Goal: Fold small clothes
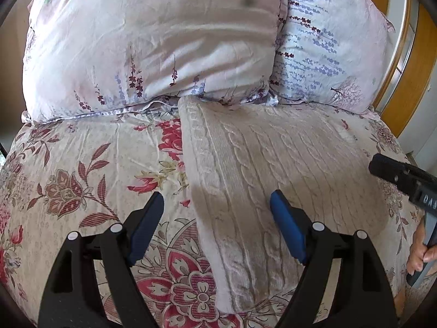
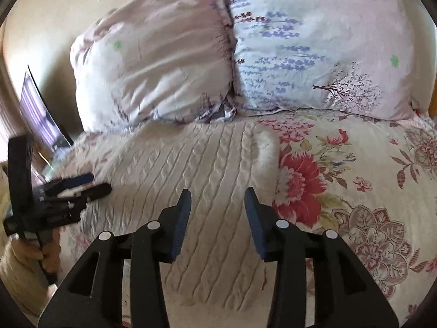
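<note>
A cream cable-knit garment (image 1: 273,169) lies flat on the floral bedspread, folded along its left edge; it also shows in the right wrist view (image 2: 191,164). My left gripper (image 1: 217,205) is open and empty, its fingers straddling the garment's left folded edge just above it. My right gripper (image 2: 217,202) is open and empty, hovering over the garment's near right part. The right gripper shows at the right edge of the left wrist view (image 1: 404,183). The left gripper shows at the left of the right wrist view (image 2: 90,184).
Two large floral pillows (image 1: 153,43) (image 1: 327,46) stand against the head of the bed, touching the garment's far edge. The floral bedspread (image 1: 82,180) spreads left of the garment. A wooden frame (image 1: 401,82) stands at right. A screen (image 2: 41,114) stands left of the bed.
</note>
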Motion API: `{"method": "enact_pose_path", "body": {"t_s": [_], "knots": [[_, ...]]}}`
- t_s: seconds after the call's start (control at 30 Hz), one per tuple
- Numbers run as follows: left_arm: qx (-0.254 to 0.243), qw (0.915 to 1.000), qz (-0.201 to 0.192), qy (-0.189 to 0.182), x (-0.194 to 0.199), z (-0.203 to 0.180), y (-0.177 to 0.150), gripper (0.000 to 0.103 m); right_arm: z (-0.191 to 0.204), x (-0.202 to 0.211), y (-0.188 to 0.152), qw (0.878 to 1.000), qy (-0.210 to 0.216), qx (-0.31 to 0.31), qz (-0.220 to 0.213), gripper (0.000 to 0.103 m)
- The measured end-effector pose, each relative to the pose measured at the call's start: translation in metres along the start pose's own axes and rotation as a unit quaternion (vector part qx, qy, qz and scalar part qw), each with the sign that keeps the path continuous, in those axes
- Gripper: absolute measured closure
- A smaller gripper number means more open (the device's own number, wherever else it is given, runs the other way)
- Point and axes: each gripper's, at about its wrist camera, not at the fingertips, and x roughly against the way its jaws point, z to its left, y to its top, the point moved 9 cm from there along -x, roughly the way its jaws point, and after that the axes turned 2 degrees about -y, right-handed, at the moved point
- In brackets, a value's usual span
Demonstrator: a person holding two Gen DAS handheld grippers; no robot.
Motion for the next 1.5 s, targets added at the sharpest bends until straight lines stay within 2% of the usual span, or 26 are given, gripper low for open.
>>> {"method": "enact_pose_path", "body": {"t_s": [0.2,0.33,0.47,0.57,0.7,0.77,0.83,0.97,1.03,1.2,1.5], "knots": [[-0.005,0.9999,0.005,0.007,-0.006,0.002,-0.003,0.019,0.007,-0.001,-0.011,1.000,-0.017,0.026,0.008,0.060],[0.004,0.9998,0.019,-0.003,-0.017,0.004,-0.008,0.017,-0.005,-0.023,-0.041,0.995,-0.062,0.035,0.067,0.059],[0.032,0.9987,0.029,-0.025,-0.027,0.011,-0.010,0.010,-0.009,-0.022,-0.044,0.996,-0.059,0.013,0.058,0.057],[0.054,0.9973,0.026,-0.043,-0.023,0.014,-0.012,0.012,-0.012,-0.017,-0.043,0.998,-0.048,-0.012,0.046,0.054],[0.059,0.9967,-0.007,-0.056,0.003,0.011,-0.017,0.012,-0.016,0.005,-0.040,0.997,-0.062,-0.031,0.018,0.035],[0.050,0.9972,-0.029,-0.047,0.018,0.010,-0.022,0.012,-0.020,0.016,-0.037,0.997,-0.063,-0.042,-0.003,0.033],[0.040,0.9977,-0.045,-0.030,0.031,0.010,-0.027,0.011,-0.021,0.025,-0.037,0.997,-0.063,-0.050,-0.015,0.024],[0.043,0.9973,-0.058,-0.011,0.047,0.010,-0.040,0.006,-0.021,0.035,-0.042,0.995,-0.078,-0.055,-0.028,0.015],[0.045,0.9974,-0.057,-0.003,0.052,0.011,-0.047,0.003,-0.020,0.040,-0.046,0.993,-0.097,-0.052,-0.033,0.004],[0.035,0.9989,-0.029,0.014,0.049,0.004,-0.068,0.002,-0.012,0.043,-0.056,0.992,-0.105,-0.051,-0.037,0.001],[0.002,0.9990,0.017,0.041,0.027,-0.011,-0.090,0.002,0.003,0.024,-0.082,0.992,-0.100,-0.073,0.013,0.001]]}}
